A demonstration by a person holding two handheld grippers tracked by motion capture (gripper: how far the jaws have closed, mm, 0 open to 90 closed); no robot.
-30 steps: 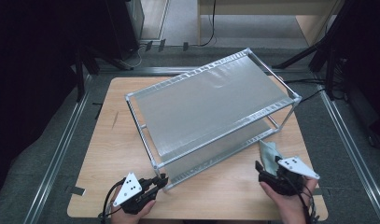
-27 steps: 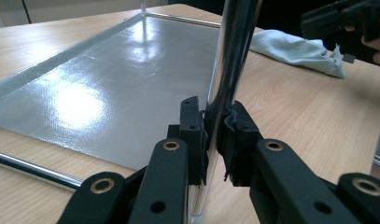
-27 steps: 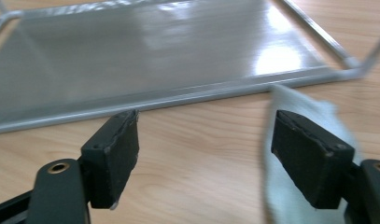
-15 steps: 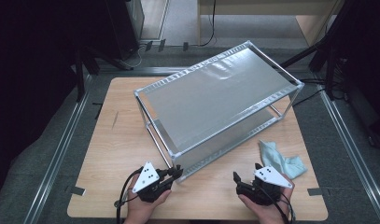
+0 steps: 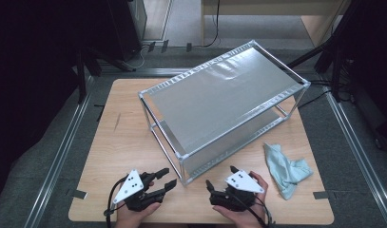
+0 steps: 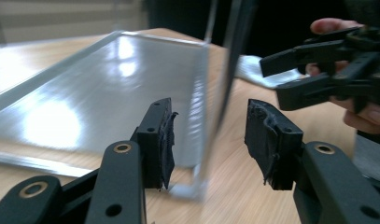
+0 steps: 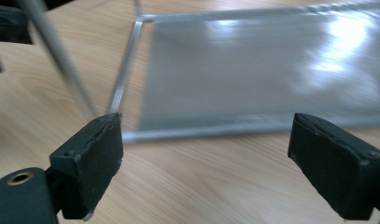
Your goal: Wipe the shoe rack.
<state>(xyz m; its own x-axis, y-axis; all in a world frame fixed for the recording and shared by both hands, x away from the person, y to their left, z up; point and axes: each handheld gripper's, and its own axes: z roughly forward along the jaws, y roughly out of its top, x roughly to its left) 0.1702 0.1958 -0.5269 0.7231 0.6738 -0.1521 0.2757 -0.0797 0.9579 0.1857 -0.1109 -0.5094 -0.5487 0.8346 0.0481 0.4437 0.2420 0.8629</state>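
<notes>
A two-tier metal shelf rack [image 5: 219,95] stands at an angle on the wooden table [image 5: 120,142]. My left gripper [image 5: 168,176] is open just left of the rack's near corner post [image 5: 180,166]. In the left gripper view that post [image 6: 204,121] stands ahead between the open pads [image 6: 162,140]. On the other side of the same corner my right gripper [image 5: 219,175] is open too. Its jaws stand wide apart in front of the lower shelf [image 7: 271,70]. A light blue cloth [image 5: 286,171] lies crumpled on the table to the right of that hand, held by nothing.
The table's front edge [image 5: 200,222] runs just under both hands. Aluminium rails [image 5: 58,156] border the table on the left and right. Bare wood lies left of the rack. The other gripper [image 6: 327,70] and a hand show at the right of the left gripper view.
The right gripper let go of the cloth, which now lies on the table, and moved left to the rack's near corner. The left gripper edged right toward that corner.
</notes>
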